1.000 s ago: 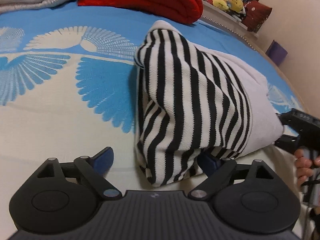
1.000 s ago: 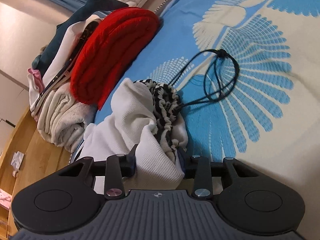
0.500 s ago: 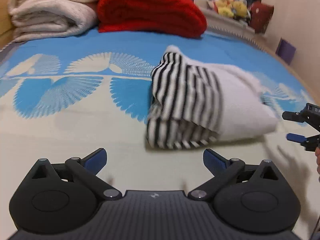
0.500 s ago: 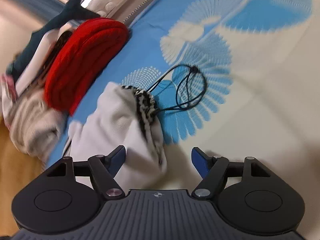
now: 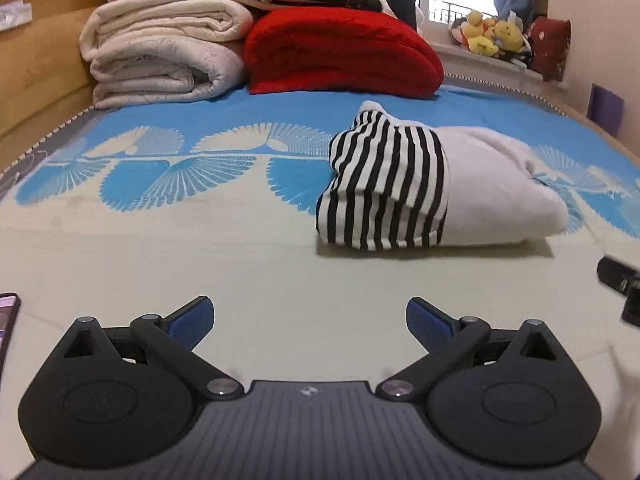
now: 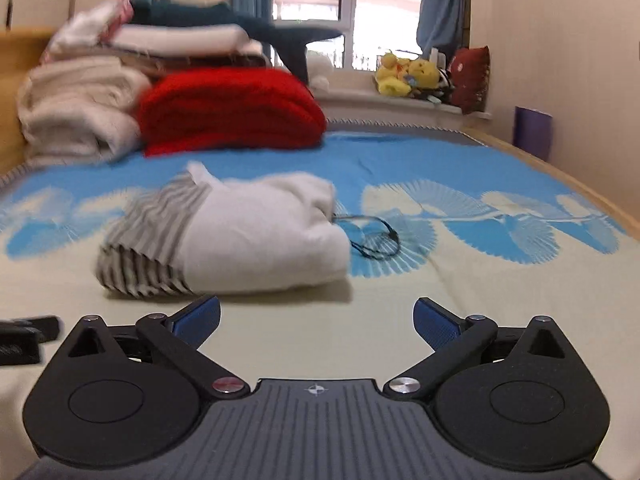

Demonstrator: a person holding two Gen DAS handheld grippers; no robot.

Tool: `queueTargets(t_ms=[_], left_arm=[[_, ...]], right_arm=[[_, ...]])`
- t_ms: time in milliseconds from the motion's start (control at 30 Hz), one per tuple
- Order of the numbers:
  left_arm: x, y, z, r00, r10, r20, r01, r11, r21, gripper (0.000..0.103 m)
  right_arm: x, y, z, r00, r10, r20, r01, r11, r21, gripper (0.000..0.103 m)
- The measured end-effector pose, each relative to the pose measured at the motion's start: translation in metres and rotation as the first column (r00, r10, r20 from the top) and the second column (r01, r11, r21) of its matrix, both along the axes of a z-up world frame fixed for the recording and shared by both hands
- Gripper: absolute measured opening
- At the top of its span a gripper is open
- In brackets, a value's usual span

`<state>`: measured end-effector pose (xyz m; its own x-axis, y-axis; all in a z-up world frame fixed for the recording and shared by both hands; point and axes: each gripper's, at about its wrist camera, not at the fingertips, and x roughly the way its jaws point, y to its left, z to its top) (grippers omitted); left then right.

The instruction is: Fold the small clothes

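- Folded garment (image 5: pixel 436 196): soft knit bundle, one end black-and-white striped, the other plain white, lying on the blue-and-cream patterned bedspread (image 5: pixel 200 248).
- Left gripper (image 5: pixel 310 316): blue ribbed pads standing wide, nothing between them.
- Right gripper (image 6: pixel 316 318): jaws opening, empty.
- Black cord (image 6: pixel 376 236): thin loop, seemingly touching the garment's white end; blurred.

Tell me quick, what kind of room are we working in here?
Most likely a bedroom: the folded striped garment lies on a bed with a blue-patterned cover, folded blankets are stacked by the wooden headboard, and plush toys sit on the window sill.
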<state>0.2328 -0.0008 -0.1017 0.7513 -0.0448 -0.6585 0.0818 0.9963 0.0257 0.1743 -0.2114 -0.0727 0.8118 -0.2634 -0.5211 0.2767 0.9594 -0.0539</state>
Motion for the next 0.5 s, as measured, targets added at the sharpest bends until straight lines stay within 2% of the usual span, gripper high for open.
queueTargets(t_ms=[167,300,500], left_arm=[[0.01,-0.009,0.003,0.999,-0.011,0.044,0.008,0.999,0.054,0.102],[0.016,-0.012,-0.002,1.0,-0.017,0.01,0.017,1.0,0.023,0.102],[0.015,-0.013,-0.004,1.0,-0.008,0.004,0.008,1.0,0.012,0.102]], right_arm=[[0.021,0.008,-0.009,0.999,0.018,-0.035,-0.02,0.999,-0.042,0.102],[0.03,0.011,-0.016,0.998,0.013,-0.067,-0.015,0.999,-0.031,0.102],[0.028,0.014,-0.02,0.996,0.024,-0.085,-0.027,0.999,-0.04,0.102]])
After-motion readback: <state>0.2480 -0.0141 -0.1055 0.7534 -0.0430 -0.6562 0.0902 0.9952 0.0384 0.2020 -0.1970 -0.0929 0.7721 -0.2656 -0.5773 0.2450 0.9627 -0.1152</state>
